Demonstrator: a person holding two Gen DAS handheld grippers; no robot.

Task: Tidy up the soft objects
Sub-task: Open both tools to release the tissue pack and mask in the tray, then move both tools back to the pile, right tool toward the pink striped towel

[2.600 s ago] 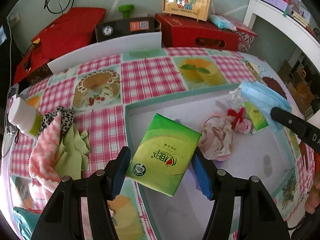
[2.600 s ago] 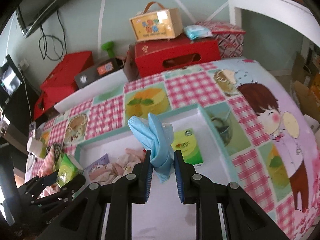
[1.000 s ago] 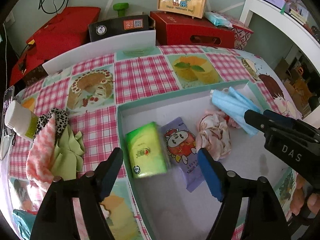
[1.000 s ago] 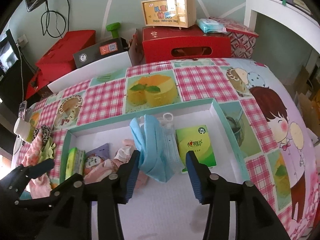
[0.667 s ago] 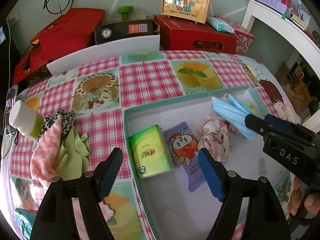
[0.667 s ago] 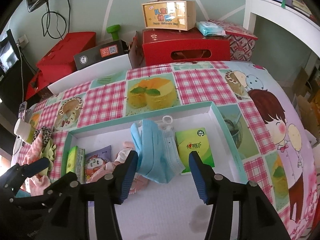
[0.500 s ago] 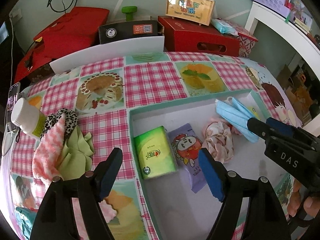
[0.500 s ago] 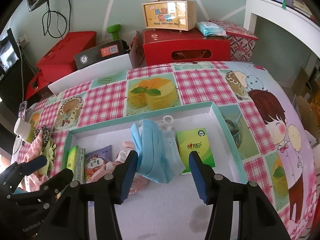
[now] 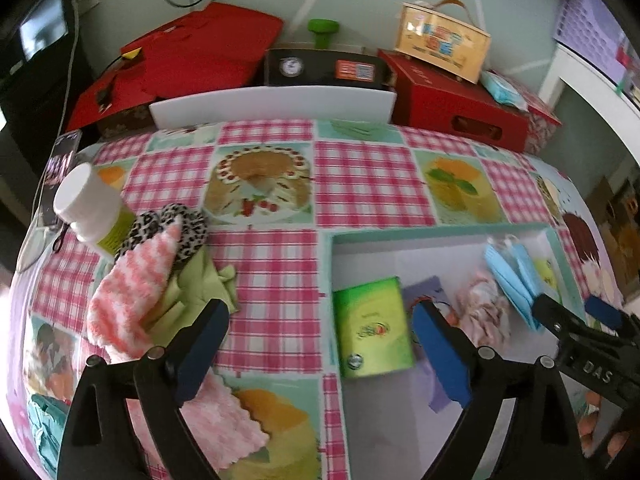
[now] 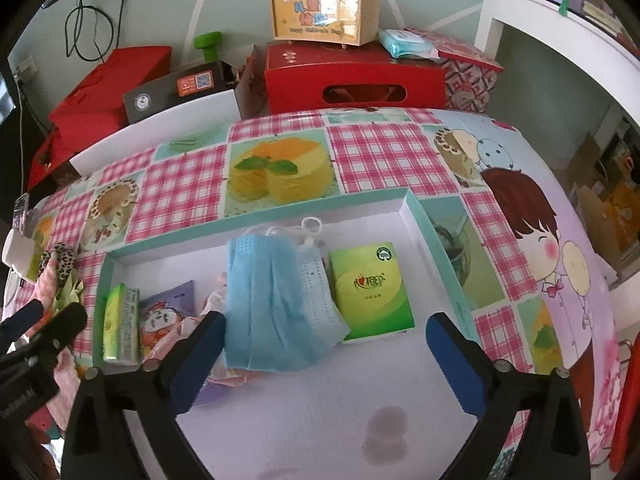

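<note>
Right wrist view: your right tool (image 10: 326, 346) is opening, empty, above the blue masks (image 10: 276, 300) lying flat in the tray (image 10: 256, 216); your left tool (image 9: 320, 346) is opening too, holding nothing.

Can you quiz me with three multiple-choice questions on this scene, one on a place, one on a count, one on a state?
1. Where does the blue face mask lie?
A. inside the teal-rimmed tray
B. on the red box
C. beside the white bottle

2. How many green tissue packs lie in the tray?
A. one
B. two
C. four

3. What does the right gripper hold?
A. the mask
B. a tissue pack
C. nothing

Answers:
1. A: the mask rests on the tray's white floor.
2. B: one pack sits at the left end, another beside the mask.
3. C: its jaws are opening and their pads stand clear of the mask.
</note>
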